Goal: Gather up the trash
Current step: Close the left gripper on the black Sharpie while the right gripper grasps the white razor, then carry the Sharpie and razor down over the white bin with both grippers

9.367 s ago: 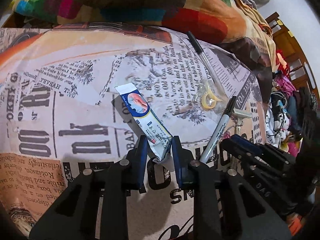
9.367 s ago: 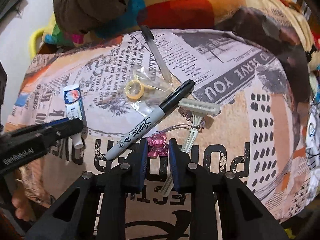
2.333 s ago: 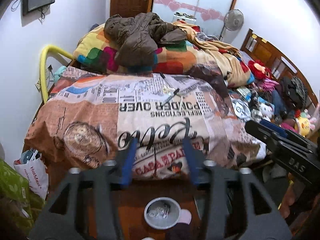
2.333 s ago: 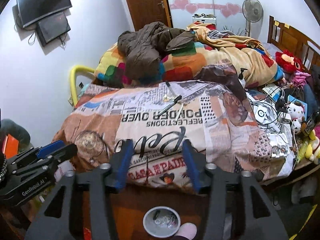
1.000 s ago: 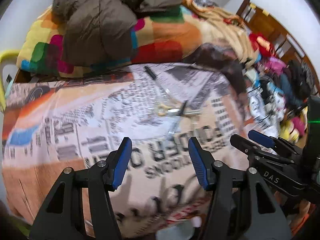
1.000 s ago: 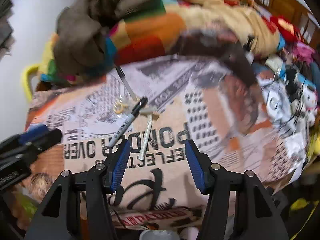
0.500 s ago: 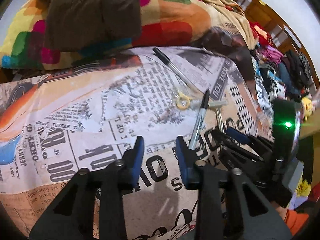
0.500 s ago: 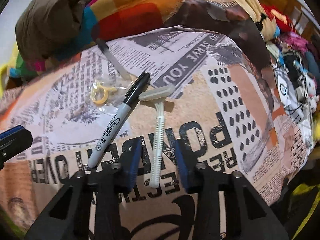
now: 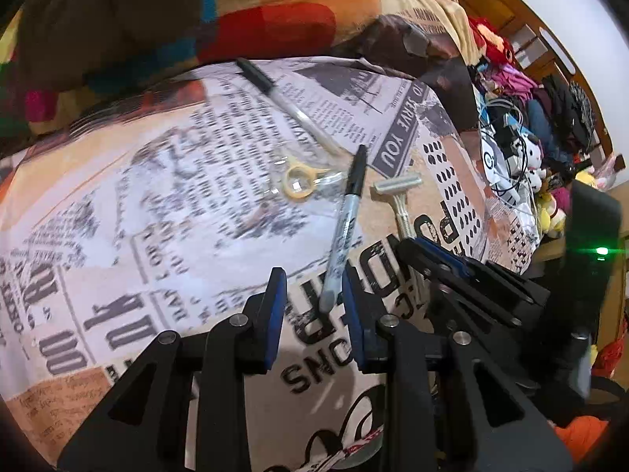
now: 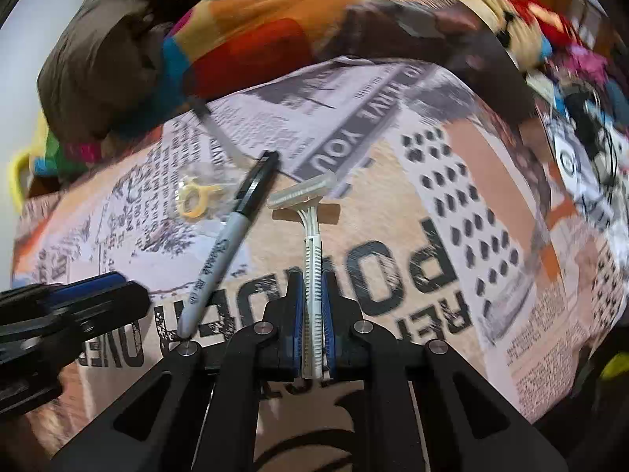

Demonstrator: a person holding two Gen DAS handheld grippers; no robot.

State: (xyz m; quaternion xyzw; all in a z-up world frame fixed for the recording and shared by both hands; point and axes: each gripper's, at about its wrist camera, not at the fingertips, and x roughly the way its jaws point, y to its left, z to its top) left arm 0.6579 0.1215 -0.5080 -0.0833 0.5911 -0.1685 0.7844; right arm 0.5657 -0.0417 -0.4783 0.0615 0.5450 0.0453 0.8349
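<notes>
A grey Sharpie marker (image 9: 344, 222) lies on the newsprint bedspread (image 9: 157, 204); its tail end sits between the fingers of my left gripper (image 9: 314, 303), which is open around it. A white disposable razor (image 10: 312, 259) lies beside the marker (image 10: 224, 251). My right gripper (image 10: 312, 330) is shut on the razor's handle, head pointing away. The razor also shows in the left wrist view (image 9: 401, 200). A yellow ring in a clear wrapper (image 9: 298, 183) and a clear pen (image 9: 283, 98) lie farther back.
A colourful blanket and brown jacket (image 9: 118, 19) are piled behind the objects. Toys, cables and clutter (image 9: 519, 149) fill the right side past the bed's edge. My right gripper shows at the right of the left wrist view (image 9: 452, 271).
Both grippers came back to the bed and dropped close to the objects. The right gripper has closed on the razor handle. The left gripper has moved around the marker's end.
</notes>
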